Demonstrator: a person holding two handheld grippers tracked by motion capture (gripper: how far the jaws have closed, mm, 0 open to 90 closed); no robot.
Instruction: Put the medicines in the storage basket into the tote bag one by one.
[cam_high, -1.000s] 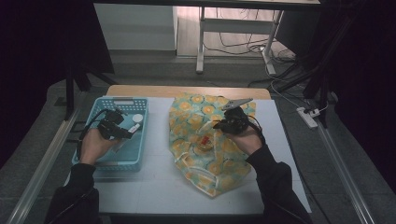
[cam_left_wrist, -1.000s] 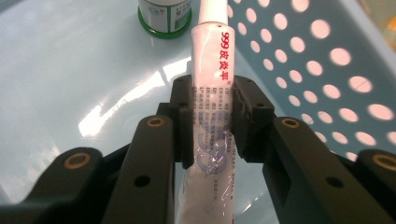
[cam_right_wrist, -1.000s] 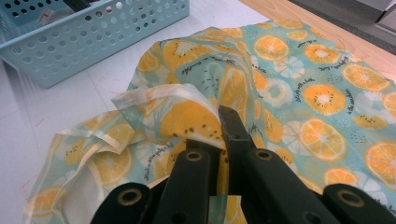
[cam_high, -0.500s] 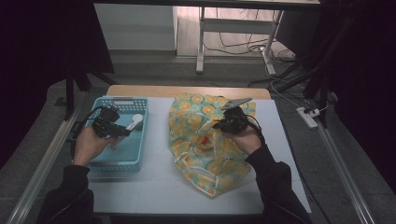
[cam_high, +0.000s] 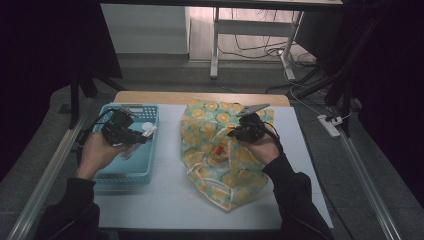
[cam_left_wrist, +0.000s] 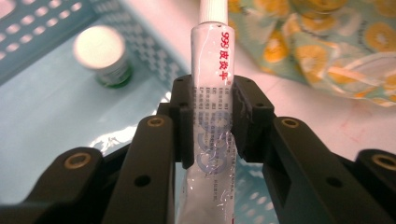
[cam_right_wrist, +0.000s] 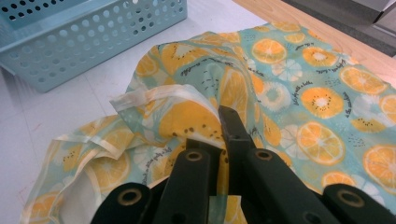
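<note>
A white ointment tube (cam_left_wrist: 211, 93) with red and blue print is clamped between the jaws of my left gripper (cam_left_wrist: 210, 116), its cap pointing away from me. In the high view the left gripper (cam_high: 131, 136) holds that tube (cam_high: 145, 133) above the blue basket (cam_high: 105, 172). An orange-print bag (cam_high: 220, 150) lies crumpled in the middle of the table. My right gripper (cam_high: 239, 134) is shut on a fold of the bag (cam_right_wrist: 196, 116), pinching the fabric between its jaws (cam_right_wrist: 219, 140).
A small round jar with a white lid (cam_left_wrist: 102, 51) stands in the basket beyond the tube. The basket's perforated wall (cam_right_wrist: 93, 42) is to the left of the bag. White table surface (cam_high: 170, 200) lies in front of both.
My left gripper has lifted the tube and swung it slightly right, toward the basket's right edge. The right gripper has stayed pinched on the bag.
</note>
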